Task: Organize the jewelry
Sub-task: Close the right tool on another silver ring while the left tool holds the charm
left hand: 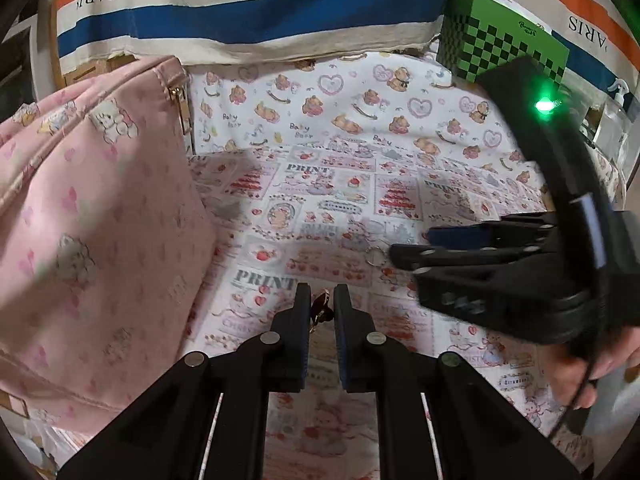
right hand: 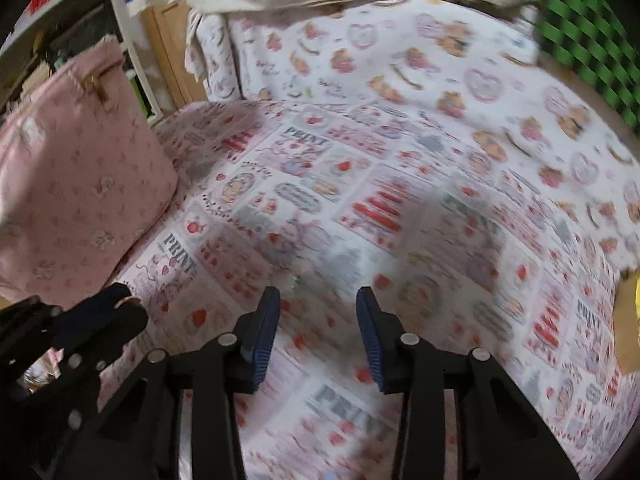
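Left gripper (left hand: 322, 312) pinching small dark-red jewelry piece (left hand: 320, 307); right gripper (right hand: 318, 312) spread, empty; pink pouch (left hand: 92, 216) at 9 o'clock.

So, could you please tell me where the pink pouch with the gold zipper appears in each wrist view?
Left wrist view: the pink pouch fills the left side, its gold zipper pull at its upper right corner.
Right wrist view: the pink pouch sits at the left edge, smaller and blurred, zipper pull near its top.
Shared landmark: the green checkered box at upper right, also at the upper right edge here.
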Tool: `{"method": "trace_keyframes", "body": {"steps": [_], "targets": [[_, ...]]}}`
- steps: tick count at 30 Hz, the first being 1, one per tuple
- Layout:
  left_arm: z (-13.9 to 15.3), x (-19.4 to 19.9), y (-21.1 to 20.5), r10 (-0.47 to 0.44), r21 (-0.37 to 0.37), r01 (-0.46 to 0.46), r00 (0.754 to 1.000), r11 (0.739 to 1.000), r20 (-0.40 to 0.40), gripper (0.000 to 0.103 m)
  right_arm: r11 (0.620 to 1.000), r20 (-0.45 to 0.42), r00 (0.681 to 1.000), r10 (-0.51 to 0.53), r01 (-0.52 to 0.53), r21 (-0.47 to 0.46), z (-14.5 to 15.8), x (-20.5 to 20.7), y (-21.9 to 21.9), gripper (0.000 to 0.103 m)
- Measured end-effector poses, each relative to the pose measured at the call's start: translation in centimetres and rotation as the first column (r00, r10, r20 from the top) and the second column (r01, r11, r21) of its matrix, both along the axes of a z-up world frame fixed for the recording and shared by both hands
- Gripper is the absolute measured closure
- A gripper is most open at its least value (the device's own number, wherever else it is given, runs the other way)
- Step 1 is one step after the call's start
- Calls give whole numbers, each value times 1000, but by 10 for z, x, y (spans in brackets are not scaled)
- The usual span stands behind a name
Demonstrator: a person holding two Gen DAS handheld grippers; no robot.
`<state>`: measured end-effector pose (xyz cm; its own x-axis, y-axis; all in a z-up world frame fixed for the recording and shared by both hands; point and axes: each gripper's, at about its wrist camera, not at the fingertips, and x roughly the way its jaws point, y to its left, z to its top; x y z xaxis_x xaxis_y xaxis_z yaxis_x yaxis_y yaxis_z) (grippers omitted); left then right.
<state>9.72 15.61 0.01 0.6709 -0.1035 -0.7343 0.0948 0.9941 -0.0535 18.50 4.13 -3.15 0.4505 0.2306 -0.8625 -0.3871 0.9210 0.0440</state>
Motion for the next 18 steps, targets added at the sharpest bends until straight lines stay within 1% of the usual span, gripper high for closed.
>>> {"method": "trace_keyframes", "body": {"steps": [3, 5, 8, 10, 12, 18], "targets": [[1, 0, 2, -5, 6, 5, 1000, 1000, 11, 93, 1000, -7, 1000, 29, -29, -12, -3, 4, 13, 72], [2, 2, 4, 0, 4, 0, 1000, 1000, 9, 93, 999, -10, 999, 43, -43, -25, -5, 8, 19, 78], [3, 4, 8, 11, -7, -11, 1000, 1000, 12, 93, 999, -23, 999, 41, -41, -30, -8, 14, 23, 84], [3, 4, 11, 12, -5, -12, 1000, 1000, 14, 93, 999, -44, 998, 46, -47, -23, -12, 16, 24, 84], [1, 4, 11, 13, 3, -13, 1000, 1000, 13, 93, 998, -38, 998, 46, -47, -41, -14, 17, 29, 84], [2, 3, 11, 17, 6, -17, 1000, 1000, 13, 93, 998, -25, 998, 53, -55, -45, -15, 16, 31, 85]]}}
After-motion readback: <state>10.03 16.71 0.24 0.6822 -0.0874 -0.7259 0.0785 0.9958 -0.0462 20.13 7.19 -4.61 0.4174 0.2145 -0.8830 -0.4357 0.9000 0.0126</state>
